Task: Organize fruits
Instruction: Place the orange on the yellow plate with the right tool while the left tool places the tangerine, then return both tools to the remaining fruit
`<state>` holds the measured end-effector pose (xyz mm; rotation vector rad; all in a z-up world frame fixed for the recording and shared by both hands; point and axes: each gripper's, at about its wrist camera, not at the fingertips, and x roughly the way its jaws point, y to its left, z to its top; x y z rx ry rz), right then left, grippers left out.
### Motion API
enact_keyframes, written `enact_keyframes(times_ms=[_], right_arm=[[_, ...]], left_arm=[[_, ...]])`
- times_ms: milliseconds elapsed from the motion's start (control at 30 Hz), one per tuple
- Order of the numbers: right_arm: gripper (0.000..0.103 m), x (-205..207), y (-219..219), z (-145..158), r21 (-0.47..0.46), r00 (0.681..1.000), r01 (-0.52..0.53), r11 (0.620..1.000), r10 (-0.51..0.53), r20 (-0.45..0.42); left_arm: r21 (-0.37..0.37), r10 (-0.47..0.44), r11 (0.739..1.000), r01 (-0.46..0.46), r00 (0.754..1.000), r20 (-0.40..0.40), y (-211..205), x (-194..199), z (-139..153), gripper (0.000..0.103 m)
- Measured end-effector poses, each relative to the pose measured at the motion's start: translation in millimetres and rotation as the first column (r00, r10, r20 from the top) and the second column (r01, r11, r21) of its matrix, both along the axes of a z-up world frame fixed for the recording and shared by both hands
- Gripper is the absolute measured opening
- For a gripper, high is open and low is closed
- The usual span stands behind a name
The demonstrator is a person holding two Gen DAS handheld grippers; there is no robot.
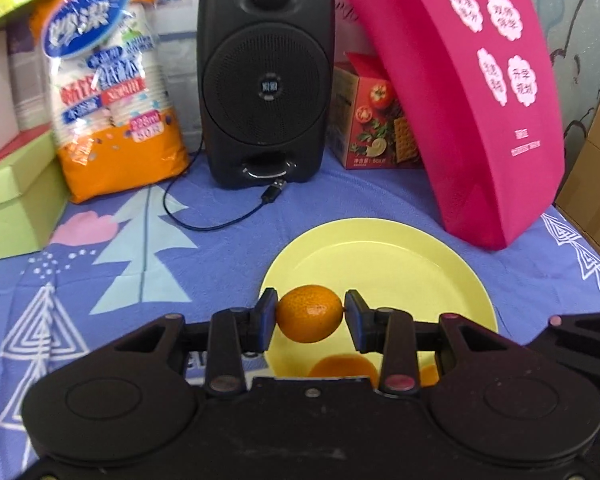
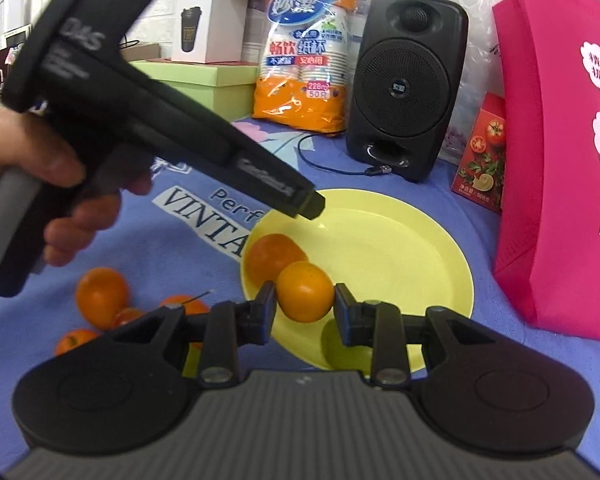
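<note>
The left tongs (image 1: 310,316) are clenched on an orange (image 1: 309,314), one pad against each end. This fruit is slightly oval, and its long axis runs crosswise, from pad to pad, lying level across the left wrist view. It hangs above the near part of a yellow plate (image 1: 400,256), not touching it. Below it, partly hidden by the tool body, more orange fruit (image 1: 342,364) shows at the plate's near rim.

The right tongs (image 2: 305,304) are clenched on a second orange (image 2: 305,291), gripped at its left and right sides. This one looks nearly round, so no long axis can be told. It is held over the near left part of the plate (image 2: 400,248). Just behind it, another orange (image 2: 270,254) lies against the plate's left rim; it may be the one in the left tongs, I cannot tell.

In the right wrist view a hand (image 2: 40,184) holds the left tool, whose black body reaches across toward the plate. To the left of the plate, loose oranges (image 2: 102,296) lie grouped on the blue cloth (image 2: 172,248) covering the worktop.

Behind the plate stand a black speaker (image 1: 266,68) with its cable (image 1: 220,220) trailing on the cloth, an orange pack of paper cups (image 1: 108,80), a red box (image 1: 374,120) and a pink bag (image 1: 472,92). Green boxes (image 1: 16,200) sit at the far left.
</note>
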<state>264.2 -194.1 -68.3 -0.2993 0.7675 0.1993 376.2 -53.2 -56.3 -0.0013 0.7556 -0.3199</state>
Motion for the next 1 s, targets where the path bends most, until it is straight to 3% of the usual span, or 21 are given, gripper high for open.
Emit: enact_keyframes(times_ms=[33, 100, 133, 167, 233, 367, 467, 567, 800, 1000], right_arm=[[0.030, 1.7, -1.3, -1.0, 0.003, 1.000, 0.003, 1.000, -0.003, -0.003], [0.032, 3.8, -3.3, -2.1, 0.009, 1.000, 0.007, 1.000, -0.007, -0.003], [0.042, 3.8, -4.0, -1.7, 0.008, 1.000, 0.018, 1.000, -0.018, 0.004], [0.047, 2.4, -4.9, -0.3, 0.009, 1.000, 0.028, 1.000, -0.029, 0.013], [0.047, -2.9, -7.3, 4.5, 0.019, 0.999, 0.031, 0.999, -0.032, 0.032], [0.047, -20.2, -12.5, 14.6, 0.027, 0.998, 0.039, 0.999, -0.041, 0.054], [0.048, -35.2, -13.8, 20.6, 0.035, 0.997, 0.050, 0.998, -0.052, 0.056], [0.057, -50.3, -13.6, 25.9, 0.042, 0.997, 0.054, 0.998, -0.056, 0.062], [0.062, -84.1, -8.7, 34.6, 0.067, 0.995, 0.073, 0.995, -0.078, 0.067], [0.067, -110.1, 0.8, 37.0, 0.097, 0.995, 0.063, 0.993, -0.070, 0.065]], left_arm=[[-0.002, 0.006, 1.000, -0.006, 1.000, -0.011, -0.9, 4.9, -2.8, 0.041], [0.006, 0.044, 0.999, -0.044, 0.999, -0.017, -1.2, 9.8, -4.9, 0.073], [0.010, 0.057, 0.998, -0.057, 0.998, 0.005, -0.1, 7.0, -2.8, 0.076], [0.016, 0.058, 0.998, -0.058, 0.998, 0.020, 1.6, 3.4, 0.0, 0.076], [0.032, 0.064, 0.997, -0.065, 0.997, 0.044, 6.1, -7.1, 8.0, 0.077], [0.087, 0.110, 0.989, -0.121, 0.987, 0.118, 17.9, -37.2, 23.7, 0.091], [0.096, 0.134, 0.984, -0.149, 0.979, 0.152, 27.3, -64.0, 32.7, 0.093], [0.088, 0.159, 0.980, -0.177, 0.972, 0.173, 33.6, -89.3, 39.9, 0.101], [0.088, 0.205, 0.970, -0.225, 0.959, 0.194, 37.2, -140.3, 50.4, 0.103], [0.124, 0.271, 0.947, -0.298, 0.943, 0.193, 47.1, -179.3, 47.7, 0.103]])
